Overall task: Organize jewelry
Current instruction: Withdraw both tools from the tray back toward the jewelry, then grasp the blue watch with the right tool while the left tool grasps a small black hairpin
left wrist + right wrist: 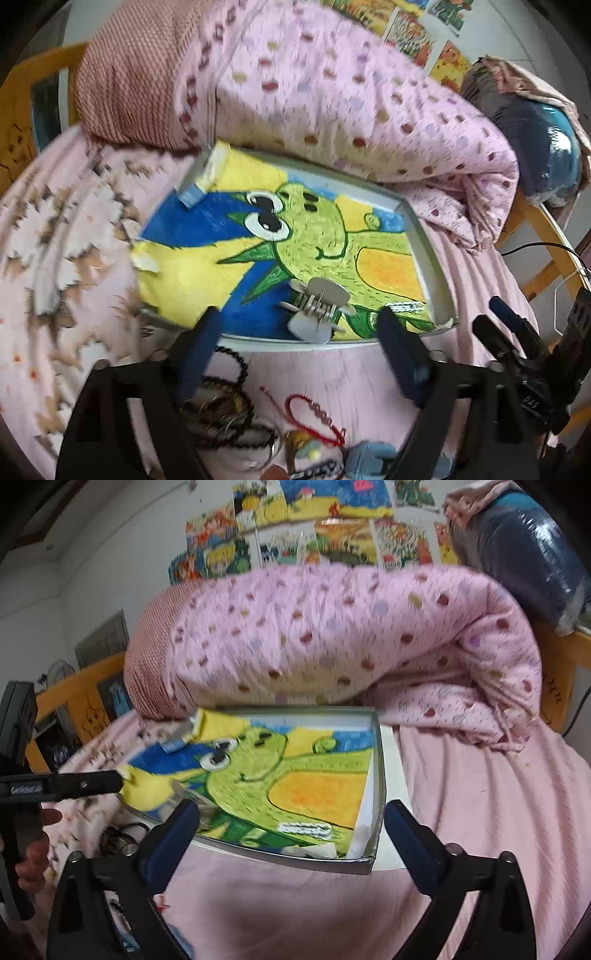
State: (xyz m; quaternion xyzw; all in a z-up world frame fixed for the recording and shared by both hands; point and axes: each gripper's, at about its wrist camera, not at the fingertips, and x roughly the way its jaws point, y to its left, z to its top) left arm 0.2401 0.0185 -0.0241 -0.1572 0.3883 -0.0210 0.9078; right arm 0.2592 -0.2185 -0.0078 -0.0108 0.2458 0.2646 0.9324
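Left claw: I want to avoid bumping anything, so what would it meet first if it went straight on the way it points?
Probably the grey hair clip lying in the tray, right between the open left claw fingers; depth is uncertain.

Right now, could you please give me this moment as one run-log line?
left gripper: open, empty | right gripper: open, empty | grey hair claw: in tray | red bracelet: on bedsheet, outside tray

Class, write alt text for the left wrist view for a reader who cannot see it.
An open left gripper hovers over a shallow tray lined with a green cartoon drawing, where a grey hair claw clip lies. Bracelets and dark hair ties sit on pink bedding below.
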